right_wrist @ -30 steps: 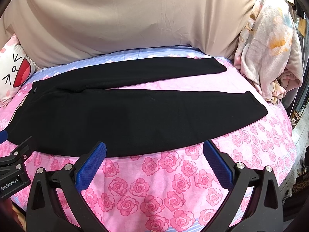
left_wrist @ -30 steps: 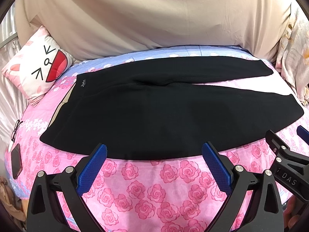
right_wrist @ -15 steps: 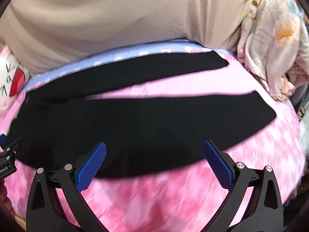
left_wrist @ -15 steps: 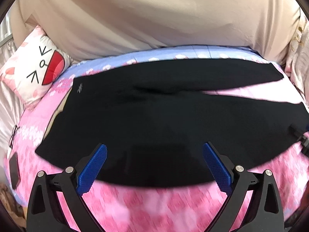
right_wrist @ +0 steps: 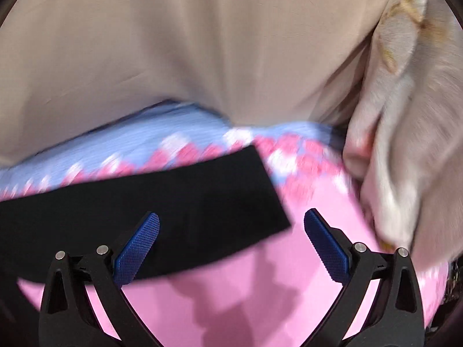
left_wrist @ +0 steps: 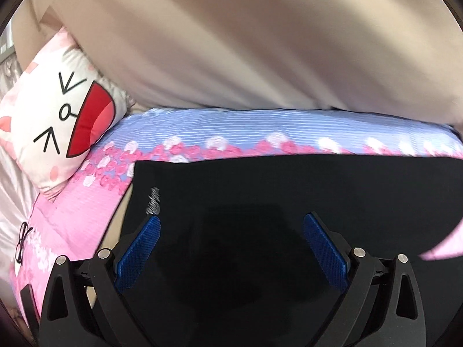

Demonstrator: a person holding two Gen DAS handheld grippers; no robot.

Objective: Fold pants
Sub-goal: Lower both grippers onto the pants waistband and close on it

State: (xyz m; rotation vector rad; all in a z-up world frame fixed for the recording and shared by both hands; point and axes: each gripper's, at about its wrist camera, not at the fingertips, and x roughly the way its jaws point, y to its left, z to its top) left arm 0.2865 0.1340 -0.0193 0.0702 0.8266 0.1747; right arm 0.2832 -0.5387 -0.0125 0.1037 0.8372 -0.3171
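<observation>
Black pants (left_wrist: 260, 190) lie flat on a pink rose-print bedsheet (left_wrist: 72, 211). In the left wrist view the waistband end with a small silver logo fills the lower frame, and my left gripper (left_wrist: 231, 234) hovers open just above it, blue pads (left_wrist: 139, 248) wide apart. In the right wrist view the far leg's cuff end (right_wrist: 202, 202) runs across from the left. My right gripper (right_wrist: 231, 231) stands open over that cuff, its left pad (right_wrist: 139, 245) above the black cloth and its right pad above bare sheet. Neither gripper holds anything.
A beige curtain (left_wrist: 260, 43) hangs along the bed's far side. A cat-face pillow (left_wrist: 58, 110) sits at the head end on the left, with eyeglasses (left_wrist: 21, 243) lying below it. A pale floral blanket (right_wrist: 405, 130) is piled at the right edge.
Both grippers have moved forward and down across the bed, from its near edge to the far side of the pants. The left now sits over the waistband, the right over the far cuff.
</observation>
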